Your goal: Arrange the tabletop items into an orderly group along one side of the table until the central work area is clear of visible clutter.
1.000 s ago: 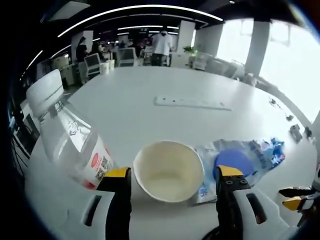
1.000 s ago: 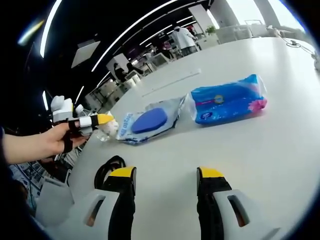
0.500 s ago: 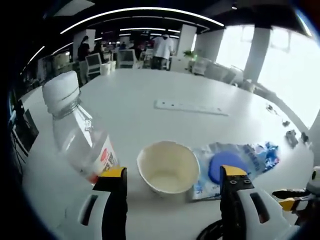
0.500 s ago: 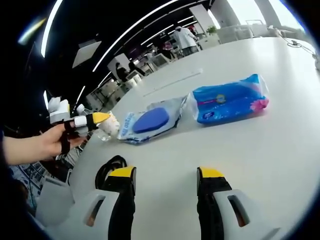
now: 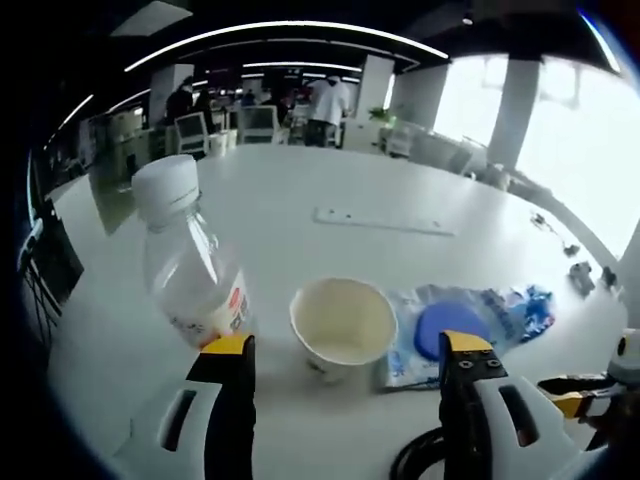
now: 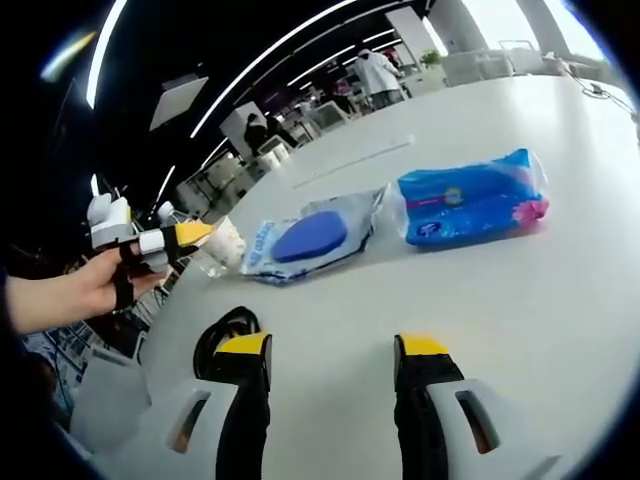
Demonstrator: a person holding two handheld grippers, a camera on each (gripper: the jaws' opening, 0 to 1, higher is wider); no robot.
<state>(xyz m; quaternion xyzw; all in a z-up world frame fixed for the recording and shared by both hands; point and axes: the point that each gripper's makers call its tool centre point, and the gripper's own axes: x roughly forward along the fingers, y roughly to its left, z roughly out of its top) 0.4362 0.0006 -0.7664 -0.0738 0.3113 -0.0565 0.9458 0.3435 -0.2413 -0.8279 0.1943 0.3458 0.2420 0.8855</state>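
On the white table (image 5: 300,210) a clear water bottle (image 5: 190,270) with a white cap stands upright, left of a white paper cup (image 5: 343,325). A clear packet holding a blue disc (image 5: 455,330) lies right of the cup. My left gripper (image 5: 347,348) is open, its jaws short of the cup and touching nothing. My right gripper (image 6: 333,347) is open over bare table. Beyond it lie the clear packet (image 6: 310,238) and a blue wipes pack (image 6: 470,200). A hand holds the left gripper (image 6: 165,240) beside the cup (image 6: 225,243). The right gripper (image 5: 585,395) shows at the lower right.
A long white power strip (image 5: 385,220) lies across the middle of the table, also the strip (image 6: 355,160) in the right gripper view. A black cable loop (image 6: 225,335) rests by my right gripper's left jaw. Chairs, desks and people stand beyond the table's far edge.
My left gripper has drawn back from the cup and bottle, which now look smaller and farther. The bottle stands upright instead of leaning. The right gripper has barely moved.
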